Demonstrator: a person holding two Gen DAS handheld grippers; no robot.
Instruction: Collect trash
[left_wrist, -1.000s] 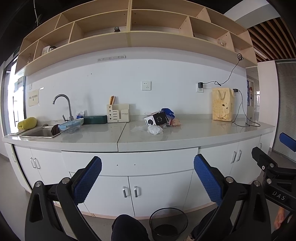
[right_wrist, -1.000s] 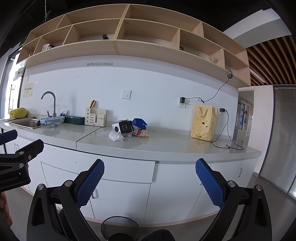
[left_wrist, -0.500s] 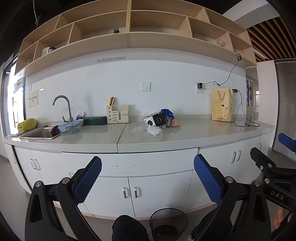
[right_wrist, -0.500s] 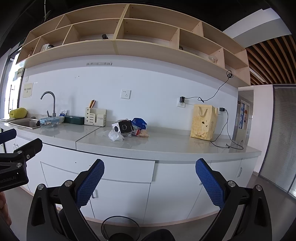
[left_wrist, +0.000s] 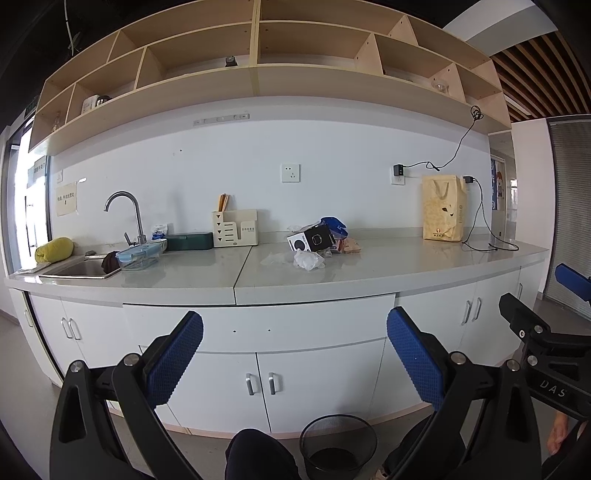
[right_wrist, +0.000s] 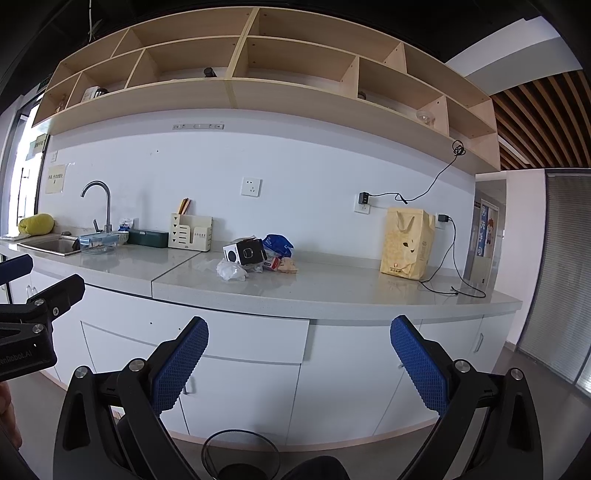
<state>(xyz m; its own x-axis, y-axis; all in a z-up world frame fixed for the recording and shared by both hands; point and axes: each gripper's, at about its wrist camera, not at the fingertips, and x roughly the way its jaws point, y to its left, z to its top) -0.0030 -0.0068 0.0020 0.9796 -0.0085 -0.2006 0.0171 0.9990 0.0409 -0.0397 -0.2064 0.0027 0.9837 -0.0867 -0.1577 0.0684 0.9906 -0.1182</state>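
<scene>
Both my grippers are up in front of the worktop, nothing picked yet. Left gripper: jaws spread wide, empty. Right gripper: same, wide apart & empty.

Trash sits in one small heap mid-worktop, near the back wall, right of the seam, well apart from both jaws. Front of heap: crumpled clear plastic bag, w/ a flatter bit of film just left of it. Behind it a small black-and-white box, tilted, leaning on the rest. Blue wrapper behind/right of the box, pinkish-tan packet at the right end. Mesh waste bin is on the floor below me, against the cabinets.

Handling, my guess: the bag is v. light, soft, prob. slippery; pinch a bunched fold near the top, not a flat sheet, or it slides out. The box looks like stiff card, light; take it across two opposite faces, gently, so it doesn't crush or tip the heap. Wrappers are thin & crinkly, so grab by a bunched edge.

Writing: cream cutlery holder reads approx "DROEE", not sure. The right gripper's body says "DAS" in the left wrist view; the left gripper's reads "…nRobot.AI" in the right wrist view, cut off. Wall notice & yellow paper bag print are too small to read.
</scene>
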